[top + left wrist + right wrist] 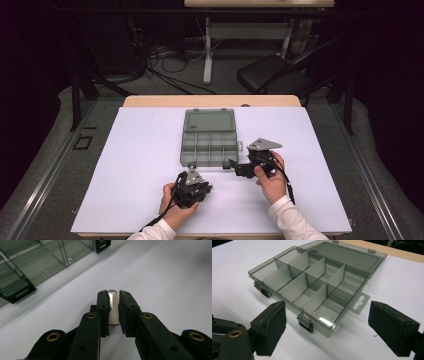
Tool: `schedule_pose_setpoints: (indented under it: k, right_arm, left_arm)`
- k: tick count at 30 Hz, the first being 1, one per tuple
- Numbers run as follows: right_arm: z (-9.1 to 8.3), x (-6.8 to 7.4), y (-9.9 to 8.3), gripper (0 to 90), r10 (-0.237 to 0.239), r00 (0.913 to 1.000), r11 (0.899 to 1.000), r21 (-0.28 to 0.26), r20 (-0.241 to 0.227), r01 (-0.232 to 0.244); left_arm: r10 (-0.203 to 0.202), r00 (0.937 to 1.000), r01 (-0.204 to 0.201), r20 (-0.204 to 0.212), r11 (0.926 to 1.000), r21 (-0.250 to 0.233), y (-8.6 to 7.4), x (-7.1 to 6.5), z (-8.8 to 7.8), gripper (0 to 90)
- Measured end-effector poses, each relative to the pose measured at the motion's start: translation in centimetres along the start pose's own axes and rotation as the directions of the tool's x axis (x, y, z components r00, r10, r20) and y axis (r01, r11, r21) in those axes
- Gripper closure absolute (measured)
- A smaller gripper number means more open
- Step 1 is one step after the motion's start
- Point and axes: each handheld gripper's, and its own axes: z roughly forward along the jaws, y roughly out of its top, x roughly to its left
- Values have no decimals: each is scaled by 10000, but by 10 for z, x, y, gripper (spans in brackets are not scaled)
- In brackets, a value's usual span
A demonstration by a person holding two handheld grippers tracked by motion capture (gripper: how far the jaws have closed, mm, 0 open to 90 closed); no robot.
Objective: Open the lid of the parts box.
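We find the left gripper (113,308) clamped on a metal USB stick (114,307) between its pads; the right gripper (327,327) stands wide open, empty, facing the compartment box (317,287). Pickup step; next, carry it to a compartment.

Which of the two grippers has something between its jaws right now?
The left gripper: a small silver USB stick sits clamped between its jaws. The right gripper stands wide open.

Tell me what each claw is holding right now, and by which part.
The left claw clamps a small silver USB stick by its two long sides, the looped end poking out past the pads. The right claw is open and holds nothing, facing the compartment box.
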Motion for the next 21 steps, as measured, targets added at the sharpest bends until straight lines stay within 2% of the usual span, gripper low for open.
schedule_pose_setpoints:
  k: [6,14,21]
  right_arm:
    - [-1,-1,0,145,73,10000,9999,-87,39,-72]
    - [-1,-3,0,145,93,9999,9999,-104,77,-92]
    - [-2,-4,0,145,154,9998,9998,-154,118,-152]
  left_arm:
    - [-174,9998,172,-68,9993,-335,3,7,-8,789]
    - [-641,9979,635,-62,9960,-621,7,19,-17,789]
    - [-749,9972,753,81,9944,-743,18,27,-25,789]
